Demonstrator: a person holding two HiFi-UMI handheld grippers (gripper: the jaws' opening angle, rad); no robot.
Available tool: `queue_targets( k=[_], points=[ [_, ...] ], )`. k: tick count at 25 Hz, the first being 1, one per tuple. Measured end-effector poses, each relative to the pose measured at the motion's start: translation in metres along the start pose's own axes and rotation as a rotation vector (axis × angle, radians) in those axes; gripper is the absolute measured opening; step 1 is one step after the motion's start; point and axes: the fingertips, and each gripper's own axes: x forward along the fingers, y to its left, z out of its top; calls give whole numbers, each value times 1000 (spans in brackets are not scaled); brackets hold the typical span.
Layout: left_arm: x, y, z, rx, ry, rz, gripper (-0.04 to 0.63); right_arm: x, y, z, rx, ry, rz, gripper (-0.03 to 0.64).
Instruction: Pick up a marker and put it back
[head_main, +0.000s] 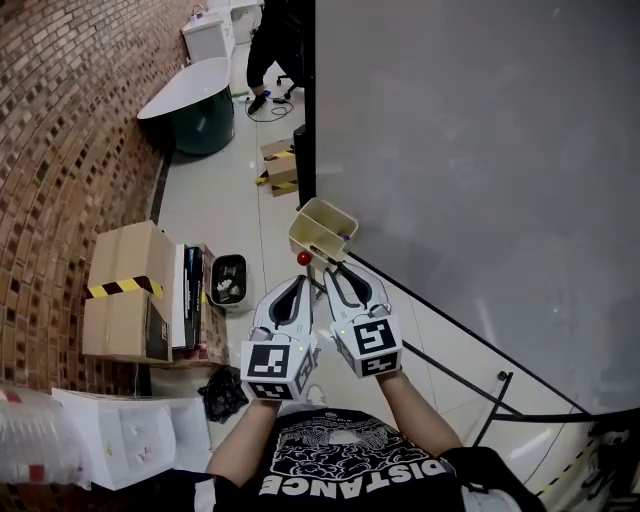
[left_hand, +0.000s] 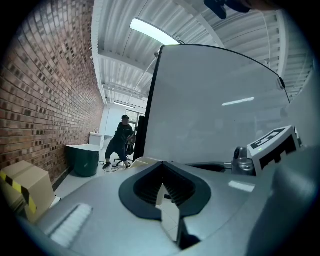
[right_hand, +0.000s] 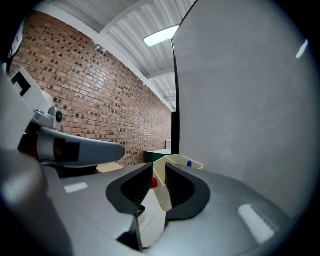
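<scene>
Blue-capped marker (right_hand: 189, 163), probably upright in its holder (right_hand: 175, 159), sits just beyond the nearer, slightly parted right tongs (right_hand: 159, 176); left tongs (left_hand: 162, 176) closed.

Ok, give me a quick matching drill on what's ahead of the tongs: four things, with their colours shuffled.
Things:
1. tray on the board
2. small round thing under the tray
3. tub by the brick wall
4. tape on the cardboard box

Colours:
a. dark green
b. yellow and black
c. cream
d. red

Pairs: 1-c, 2-d, 3-a, 4-b.
</scene>
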Motion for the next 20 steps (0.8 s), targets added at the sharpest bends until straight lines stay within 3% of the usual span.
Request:
queue_targets(
  k=[14, 20],
  points=[
    [7, 16, -4, -4, 12, 2, 6, 30, -15, -26, 11, 68, -35, 67],
    [5, 23, -3, 0, 12, 15, 6, 33, -17, -28, -2, 69, -64, 35]
  ],
)
